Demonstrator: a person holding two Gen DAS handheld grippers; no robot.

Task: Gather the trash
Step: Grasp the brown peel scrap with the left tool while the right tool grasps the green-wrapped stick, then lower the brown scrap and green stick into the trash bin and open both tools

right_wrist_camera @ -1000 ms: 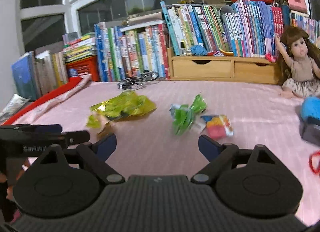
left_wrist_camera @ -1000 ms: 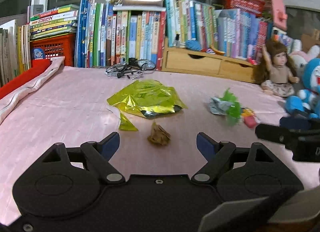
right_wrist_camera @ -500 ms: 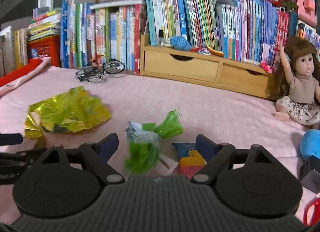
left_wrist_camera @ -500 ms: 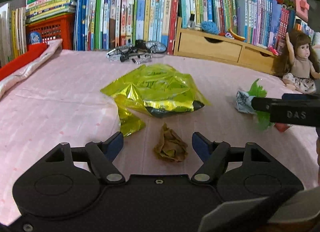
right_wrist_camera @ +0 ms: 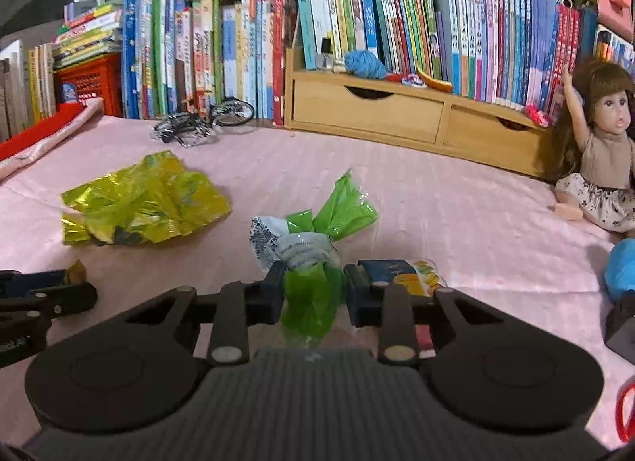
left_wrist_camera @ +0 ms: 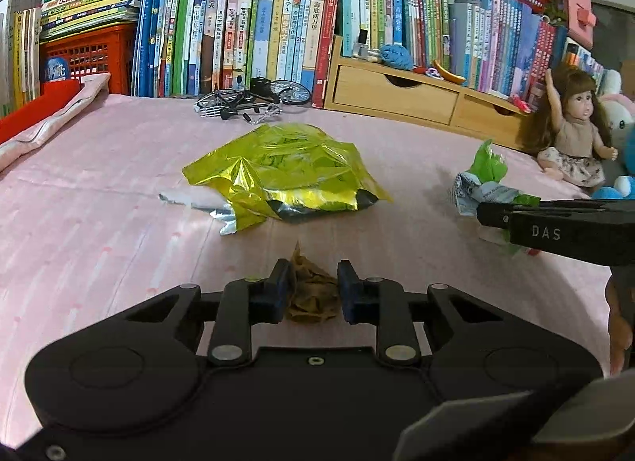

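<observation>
Trash lies scattered on the pink bedspread (left_wrist_camera: 99, 191), and none of it looks collected yet; no bin or bag for it shows in either view. Nearest, low in the middle of the left wrist view, the left gripper (left_wrist_camera: 312, 289) has just been closing and its blue pads now press both sides of a crumpled brown paper wad (left_wrist_camera: 313, 294), which still sits on the cloth. In the right wrist view, low centre, the right gripper (right_wrist_camera: 313, 289) has likewise just been closing and pinches the green plastic tail of a green-and-white wrapper (right_wrist_camera: 305, 246). Just right of it, partly behind the finger, lies a blue and yellow snack packet (right_wrist_camera: 408, 276), untouched. Farther off, at mid left of that frame, the crinkled yellow-green foil bag (right_wrist_camera: 143, 203) rests alone. By my judgement two pieces are gripped but not lifted, and at least two remain.
</observation>
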